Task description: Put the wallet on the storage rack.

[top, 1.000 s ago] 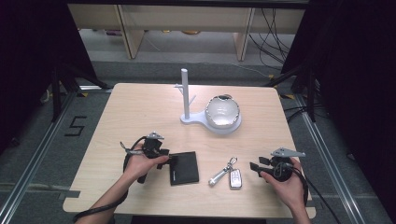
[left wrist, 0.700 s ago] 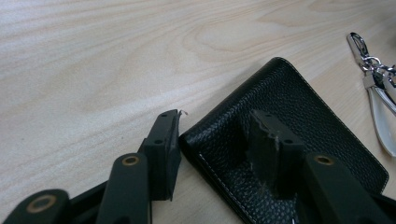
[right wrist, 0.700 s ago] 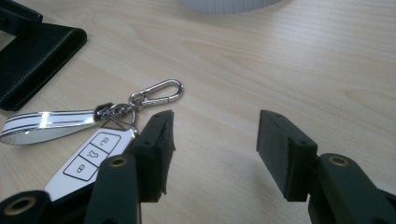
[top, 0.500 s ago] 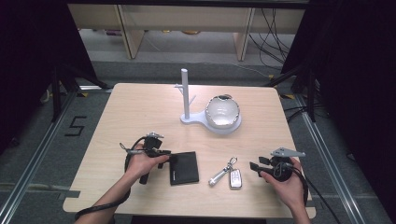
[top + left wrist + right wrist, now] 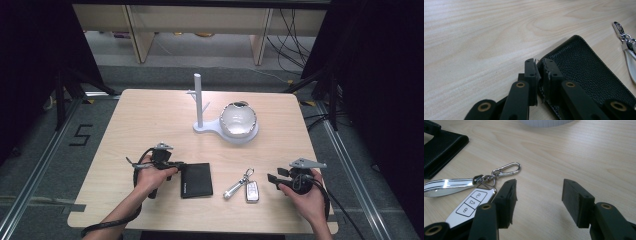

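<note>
A black leather wallet (image 5: 196, 180) lies flat near the table's front. My left gripper (image 5: 176, 165) is at its left edge. In the left gripper view its jaws have just been closing, and my left gripper (image 5: 540, 66) now pinches the corner of the wallet (image 5: 584, 65) between its pads. A white car key fob (image 5: 252, 190) with a silver strap and clip lies to the right of the wallet. My right gripper (image 5: 272, 178) rests just right of the fob. In its own view the right gripper (image 5: 539, 192) stands open over bare wood, with the fob (image 5: 471, 203) beside its left jaw.
A white stand with an upright post (image 5: 199, 102) holds a shiny round bowl (image 5: 238, 120) at the table's middle back. Bare wood (image 5: 145, 120) stretches left of the stand. Beyond the table's far edge are shelf legs and cables on the floor.
The left gripper's jaws have drawn together at the wallet's left edge. Both hands, the wallet and the keys hold their places.
</note>
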`<state>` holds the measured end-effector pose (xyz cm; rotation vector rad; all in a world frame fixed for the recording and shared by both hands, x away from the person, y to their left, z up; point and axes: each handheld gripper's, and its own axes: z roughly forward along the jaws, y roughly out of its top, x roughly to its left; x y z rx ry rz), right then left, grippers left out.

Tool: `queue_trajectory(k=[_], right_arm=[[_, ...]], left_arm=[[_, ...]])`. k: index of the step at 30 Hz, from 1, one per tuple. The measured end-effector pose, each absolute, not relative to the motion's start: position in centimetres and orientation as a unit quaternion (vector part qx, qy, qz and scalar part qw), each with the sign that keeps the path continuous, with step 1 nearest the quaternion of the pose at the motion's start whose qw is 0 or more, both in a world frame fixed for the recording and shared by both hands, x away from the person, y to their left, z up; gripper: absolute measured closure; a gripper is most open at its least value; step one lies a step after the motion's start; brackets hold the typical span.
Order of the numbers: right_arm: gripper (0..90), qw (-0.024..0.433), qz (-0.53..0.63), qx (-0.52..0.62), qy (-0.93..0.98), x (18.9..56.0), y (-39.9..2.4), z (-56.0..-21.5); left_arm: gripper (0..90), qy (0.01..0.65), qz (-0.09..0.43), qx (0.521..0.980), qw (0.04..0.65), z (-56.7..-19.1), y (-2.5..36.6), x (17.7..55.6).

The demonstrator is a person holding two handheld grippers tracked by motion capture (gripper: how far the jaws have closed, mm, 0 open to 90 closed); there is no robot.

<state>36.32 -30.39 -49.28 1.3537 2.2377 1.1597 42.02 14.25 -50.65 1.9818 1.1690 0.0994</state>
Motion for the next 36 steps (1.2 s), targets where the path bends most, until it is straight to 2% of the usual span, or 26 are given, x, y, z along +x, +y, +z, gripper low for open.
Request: queue_trajectory(k=[8,13,15,20,21,28,36], right_arm=[[46.6,0.133,0.407,0.465,0.775,36.3,-30.2,-48.6],[47.5,0.126,0.424,0.425,0.79,36.6,-29.5,-47.0],[48.2,0.1,0.419,0.398,0.81,36.6,-28.4,-45.4],[48.5,0.091,0.414,0.328,0.844,37.3,-26.5,-43.0],[48.5,0.077,0.411,0.303,0.856,37.5,-25.4,-42.1],[48.4,0.049,0.401,0.226,0.887,39.1,-21.5,-40.1],[46.5,0.017,0.387,0.181,0.904,40.5,-18.2,-39.7]], left_arm=[[82.9,0.405,0.073,0.788,0.459,-48.0,14.1,40.7],[83.0,0.356,0.092,0.794,0.483,-45.9,13.9,39.6],[83.0,0.339,0.097,0.796,0.491,-45.1,13.8,39.1],[83.1,0.299,0.104,0.807,0.498,-43.5,13.4,38.1],[83.1,0.297,0.107,0.807,0.499,-43.3,13.2,37.9],[83.2,0.269,0.106,0.815,0.502,-42.3,12.1,37.4],[83.3,0.245,0.104,0.82,0.506,-41.5,11.1,36.9]])
